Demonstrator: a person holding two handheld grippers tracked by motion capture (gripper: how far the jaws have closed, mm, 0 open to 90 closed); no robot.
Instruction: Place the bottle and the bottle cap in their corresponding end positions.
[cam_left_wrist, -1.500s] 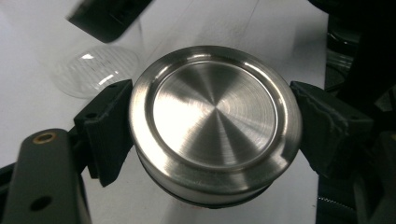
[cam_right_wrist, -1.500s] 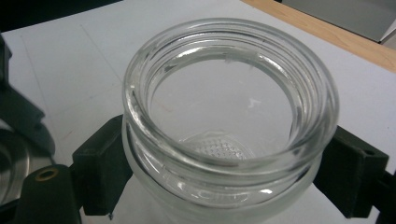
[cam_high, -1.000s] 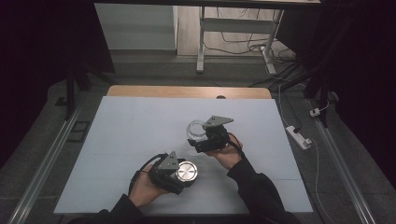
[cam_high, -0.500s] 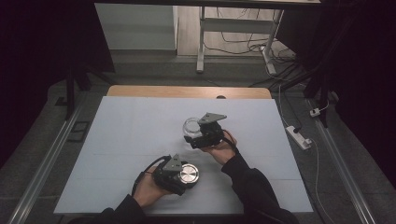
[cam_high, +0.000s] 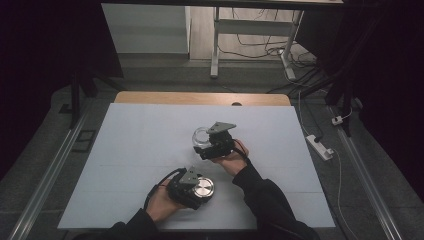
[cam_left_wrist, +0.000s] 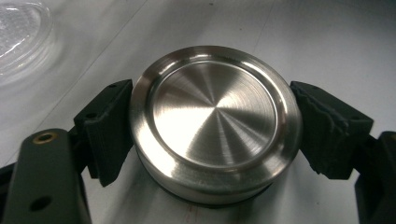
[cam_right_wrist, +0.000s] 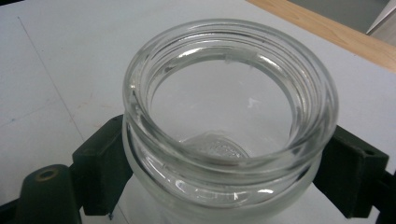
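The left tongs (cam_left_wrist: 210, 135) clamp a steel lid (cam_left_wrist: 215, 123) on the white desk (cam_high: 140, 135). The right tongs (cam_right_wrist: 224, 177) clamp an empty glass jar (cam_right_wrist: 229, 107) by its neck, farther back. The right gripper view looks into the jar's open mouth; the high view shows both hands.

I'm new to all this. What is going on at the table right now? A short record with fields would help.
Work in hand: a jar and its lid, held apart
Left gripper: shut on the metal lid, jaws at its two sides
Right gripper: shut on the glass jar, just under the rim
Jar: open, looks empty
Lid: flat, low over the white table
Position: lid nearer the person, jar farther
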